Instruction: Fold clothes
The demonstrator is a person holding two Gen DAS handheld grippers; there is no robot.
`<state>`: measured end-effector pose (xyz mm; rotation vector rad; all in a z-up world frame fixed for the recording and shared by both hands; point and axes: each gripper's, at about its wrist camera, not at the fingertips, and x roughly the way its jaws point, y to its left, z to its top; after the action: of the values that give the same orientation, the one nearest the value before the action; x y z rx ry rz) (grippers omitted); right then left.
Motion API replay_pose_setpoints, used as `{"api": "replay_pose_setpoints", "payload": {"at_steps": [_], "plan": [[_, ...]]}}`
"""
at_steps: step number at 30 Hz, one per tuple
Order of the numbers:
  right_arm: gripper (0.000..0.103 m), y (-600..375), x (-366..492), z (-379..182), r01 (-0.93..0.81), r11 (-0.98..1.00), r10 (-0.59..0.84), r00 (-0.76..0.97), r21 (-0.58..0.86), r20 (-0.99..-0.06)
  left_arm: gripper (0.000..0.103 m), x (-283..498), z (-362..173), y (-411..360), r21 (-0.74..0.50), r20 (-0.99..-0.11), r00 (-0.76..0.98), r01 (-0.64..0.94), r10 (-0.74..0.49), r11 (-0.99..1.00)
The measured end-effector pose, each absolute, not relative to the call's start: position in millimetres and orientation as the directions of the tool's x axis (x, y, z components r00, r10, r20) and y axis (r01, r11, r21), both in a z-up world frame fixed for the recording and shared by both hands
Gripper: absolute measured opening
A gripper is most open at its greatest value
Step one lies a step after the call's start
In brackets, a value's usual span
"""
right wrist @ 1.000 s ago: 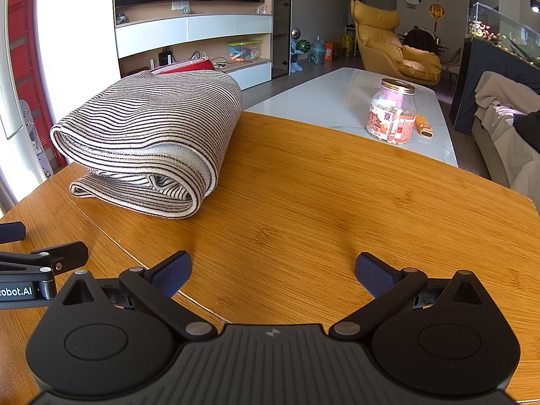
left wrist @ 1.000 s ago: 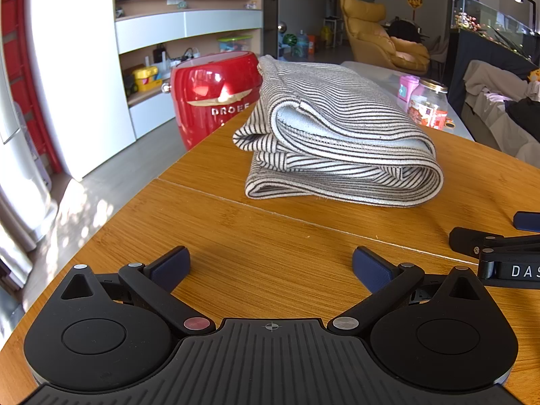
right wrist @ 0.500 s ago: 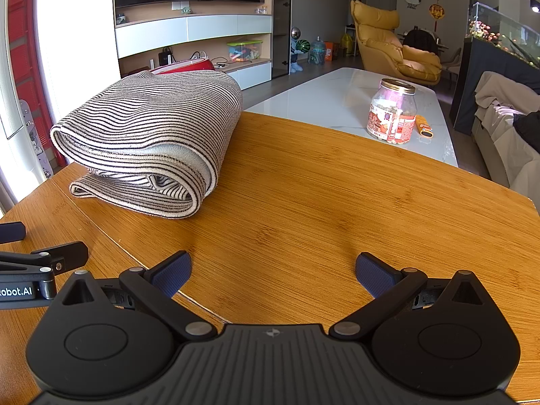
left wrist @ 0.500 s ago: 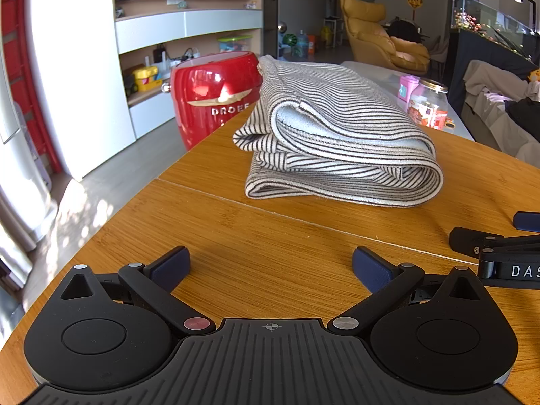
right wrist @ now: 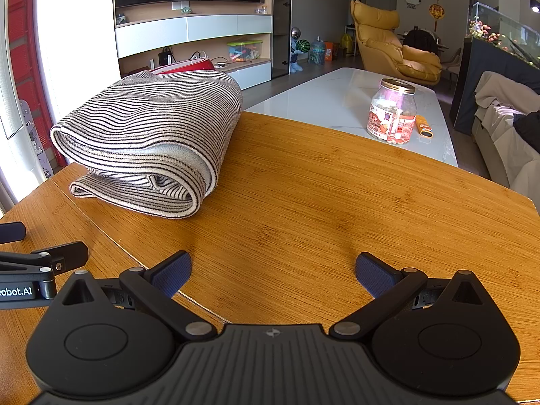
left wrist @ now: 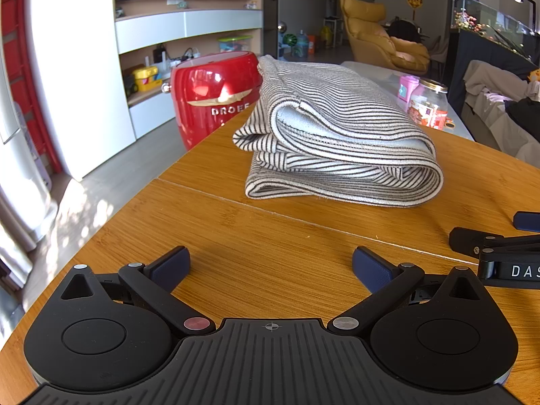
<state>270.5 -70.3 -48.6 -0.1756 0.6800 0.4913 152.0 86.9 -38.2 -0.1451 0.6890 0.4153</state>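
A black-and-white striped garment (left wrist: 337, 141) lies folded in a thick bundle on the wooden table (left wrist: 270, 236). It also shows in the right wrist view (right wrist: 148, 148), at the table's far left. My left gripper (left wrist: 270, 266) is open and empty, low over the table, a short way in front of the garment. My right gripper (right wrist: 273, 270) is open and empty, low over the table, to the right of the garment. Each gripper shows at the edge of the other's view.
A red canister (left wrist: 212, 98) stands behind the garment, off the table's left edge. A glass jar (right wrist: 393, 111) and an orange item (right wrist: 425, 126) sit on a white table (right wrist: 337, 101) beyond. A sofa (right wrist: 506, 128) is at right.
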Motion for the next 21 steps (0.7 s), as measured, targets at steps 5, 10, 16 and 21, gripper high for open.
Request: {"api": "replay_pose_setpoints", "payload": {"at_steps": [5,10,16,21], "plan": [[0.103,-70.2,270.5,-48.7,-0.489,0.872,0.377,0.669,0.002,-0.64,0.103,151.8,-38.1,86.8,0.006,-0.643,0.694,-0.418,0.323,0.908],[0.103,-70.3,270.6,-48.7,-0.489,0.872,0.377,0.669,0.002,-0.64,0.103,151.8,-38.1,86.9,0.006,-0.643,0.694,-0.418,0.323,0.908],[0.103,-71.2,270.6,-48.7,-0.49,0.872,0.378,0.669,0.003,-0.64,0.103,152.0,-38.1,87.3,0.006,-0.643,0.694,-0.418,0.323,0.909],[0.103,-71.1,270.6,-48.8,-0.49,0.872,0.378,0.669,0.003,-0.64,0.103,150.2,-38.9,88.0,0.006,-0.643,0.694,-0.417,0.323,0.909]]}}
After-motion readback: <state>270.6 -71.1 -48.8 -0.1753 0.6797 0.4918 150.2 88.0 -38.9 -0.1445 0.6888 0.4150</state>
